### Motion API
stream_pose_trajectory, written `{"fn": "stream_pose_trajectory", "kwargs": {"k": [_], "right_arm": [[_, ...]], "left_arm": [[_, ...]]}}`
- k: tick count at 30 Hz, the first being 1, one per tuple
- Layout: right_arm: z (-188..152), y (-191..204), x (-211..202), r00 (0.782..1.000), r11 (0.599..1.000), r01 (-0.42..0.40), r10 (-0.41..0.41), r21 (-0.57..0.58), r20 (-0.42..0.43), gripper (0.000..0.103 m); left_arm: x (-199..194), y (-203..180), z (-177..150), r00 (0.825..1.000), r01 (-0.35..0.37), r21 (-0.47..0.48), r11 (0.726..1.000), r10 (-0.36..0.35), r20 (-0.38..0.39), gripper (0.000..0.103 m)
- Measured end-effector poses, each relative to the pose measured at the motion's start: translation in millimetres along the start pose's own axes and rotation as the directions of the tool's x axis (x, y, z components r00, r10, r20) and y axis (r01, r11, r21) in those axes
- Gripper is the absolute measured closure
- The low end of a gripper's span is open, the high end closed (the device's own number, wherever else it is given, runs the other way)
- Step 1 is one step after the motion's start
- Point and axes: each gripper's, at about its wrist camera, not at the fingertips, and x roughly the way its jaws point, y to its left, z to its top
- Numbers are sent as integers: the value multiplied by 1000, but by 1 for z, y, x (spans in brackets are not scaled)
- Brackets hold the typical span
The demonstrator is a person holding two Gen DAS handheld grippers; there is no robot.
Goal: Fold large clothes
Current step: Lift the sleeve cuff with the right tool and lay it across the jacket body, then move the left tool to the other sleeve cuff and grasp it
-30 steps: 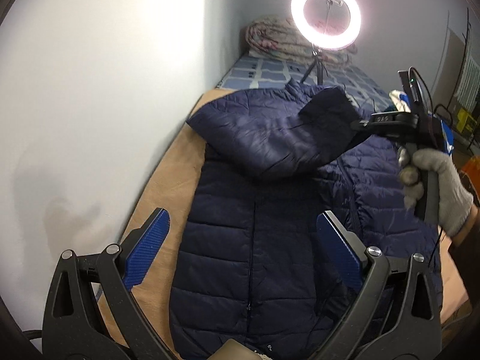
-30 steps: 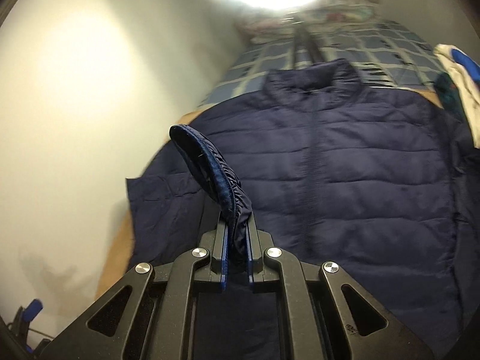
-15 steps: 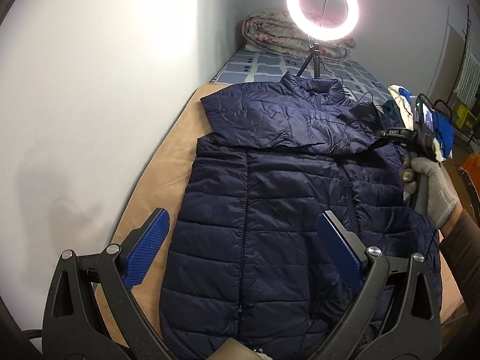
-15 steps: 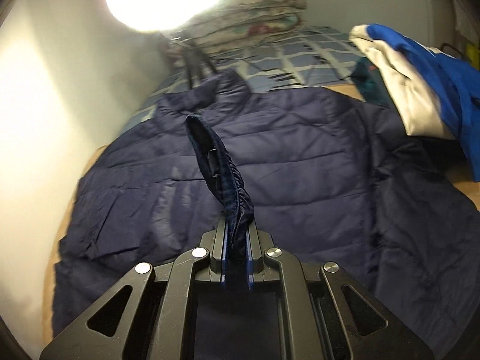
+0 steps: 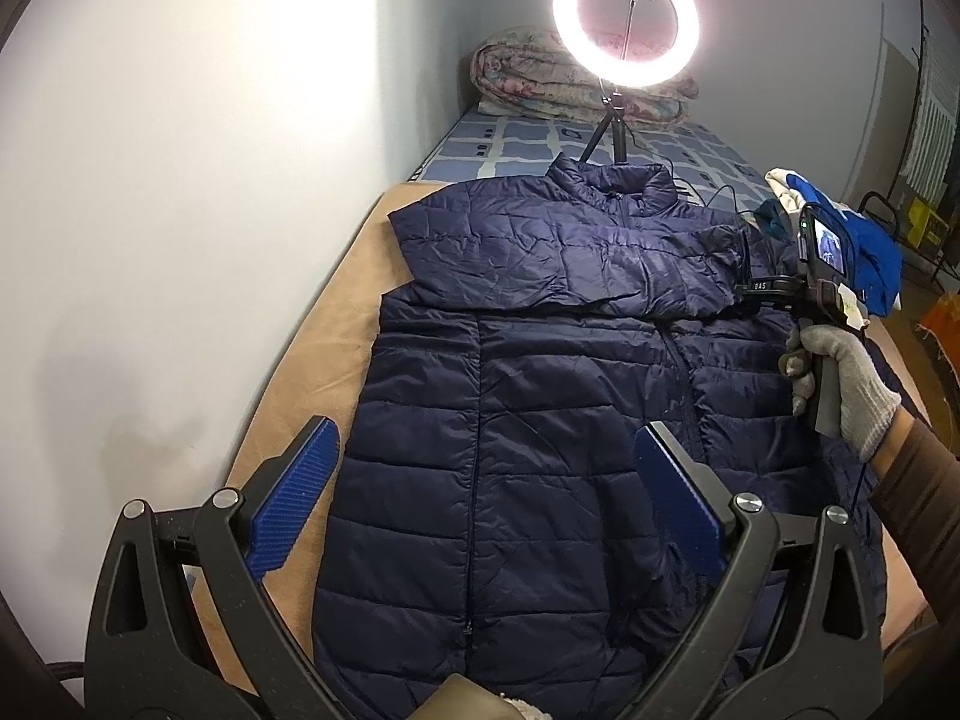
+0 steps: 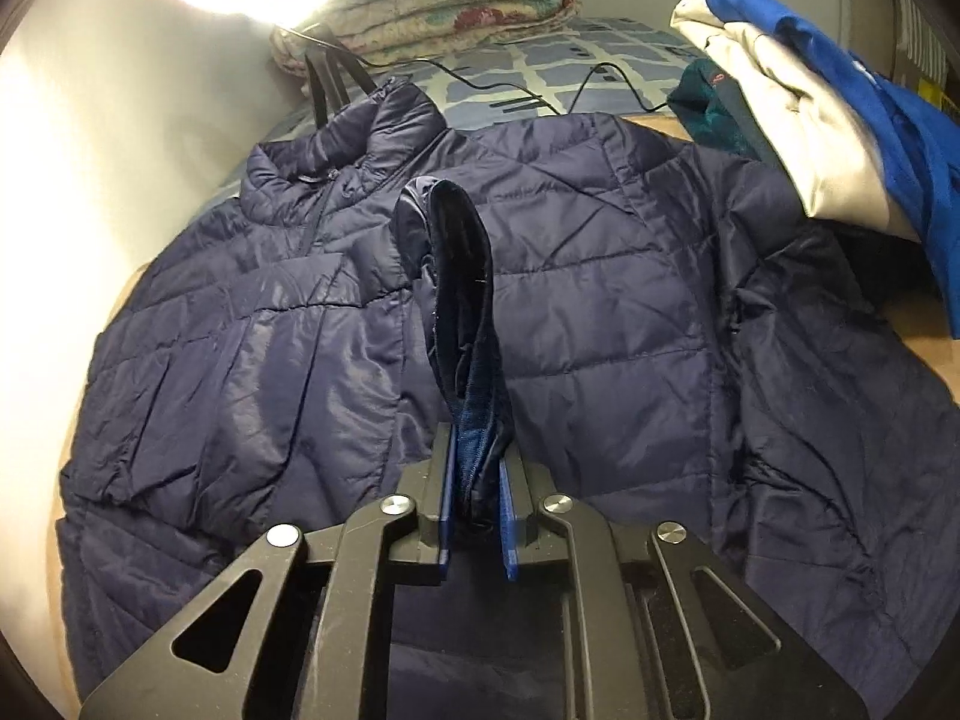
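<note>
A navy quilted jacket (image 5: 540, 420) lies front up on a tan board (image 5: 336, 324), collar toward the far end. Its left sleeve (image 5: 570, 264) is folded across the chest toward the right. My right gripper (image 6: 477, 516) is shut on the sleeve cuff (image 6: 462, 276), which stands up between the pads; the pads sit slightly apart around the fabric. In the left wrist view the right gripper (image 5: 753, 288) sits at the jacket's right shoulder. My left gripper (image 5: 480, 510) is open and empty above the jacket's lower half.
A lit ring light on a tripod (image 5: 624, 18) stands behind the collar, its cable (image 6: 528, 96) trailing over the checked bedsheet (image 5: 600, 147). A folded quilt (image 5: 540, 78) lies at the far end. Blue and white clothes (image 6: 840, 108) pile at the right. A wall (image 5: 210, 180) runs along the left.
The right gripper has carried the cuff from the left across the chest to the right and lower, laying the sleeve flat. Its pads have eased slightly apart. The left gripper stayed open.
</note>
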Motion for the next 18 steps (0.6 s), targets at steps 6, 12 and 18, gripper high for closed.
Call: {"fn": "stream_pose_trajectory", "kwargs": {"k": [6, 12, 18], "right_arm": [[-3, -6, -44, 999, 1000, -8, 9, -15, 47, 53], [-17, -32, -117, 995, 1000, -24, 26, -20, 93, 53], [-48, -66, -202, 989, 1000, -12, 13, -5, 149, 45]], "left_arm": [[-10, -13, 6, 999, -18, 25, 1000, 17, 44, 2], [-25, -35, 8, 996, 15, 77, 997, -21, 86, 2], [-37, -70, 6, 990, 97, 130, 987, -109, 91, 2]]}}
